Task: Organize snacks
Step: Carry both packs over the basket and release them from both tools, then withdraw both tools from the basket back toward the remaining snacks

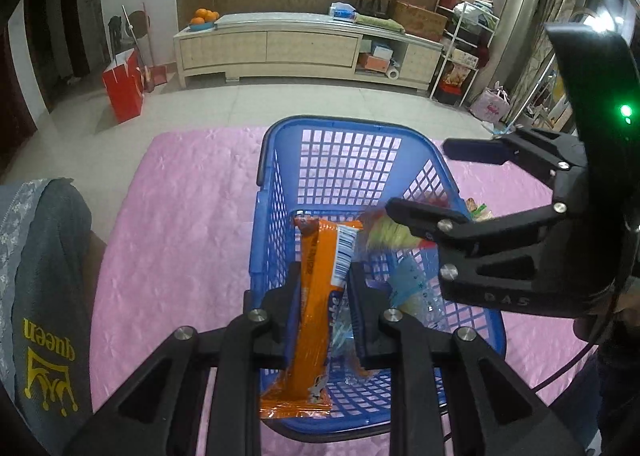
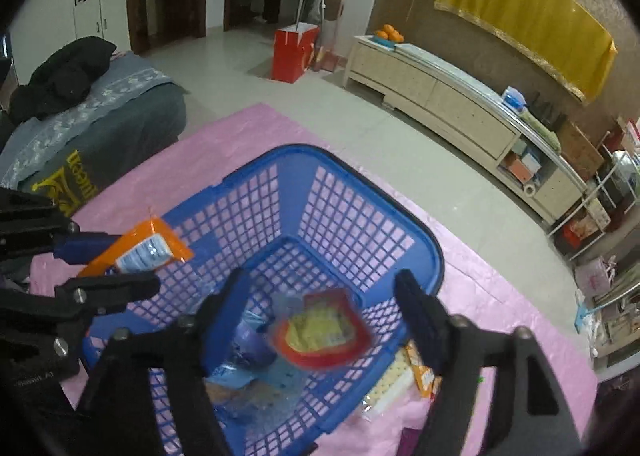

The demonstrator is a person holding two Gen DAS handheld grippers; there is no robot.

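The left claw (image 1: 318,318), nearest its own lens at 6 o'clock, is clamping a long orange snack packet (image 1: 316,308) across its middle, the packet running from 6 toward 12 o'clock above the near half of the blue plastic basket (image 1: 276,191). Judging by this, the step in hand is dropping snacks into the basket one by one; the left claw's next move is probably to lower a little and part its jaws so the packet lands flat on the basket floor beside the clear blue-printed wrappers (image 2: 256,368) already lying there.

The right claw (image 2: 320,320) is standing wide apart, gripping nothing. Between its fingers, blurred as if falling, a red-edged yellow snack pouch (image 2: 320,332) is hanging over the basket's inside, touching neither pad. In the left view this claw is reaching in from 3 o'clock, pitched down over the basket's right rim.

Just outside the basket at 5 o'clock in the right view, more packets (image 2: 420,372) are waiting on the pink-covered bench (image 1: 180,183). Farther off, a grey bed (image 2: 132,103) is lying at 9 o'clock, and a long cream cabinet (image 1: 272,47) is lining the far wall.
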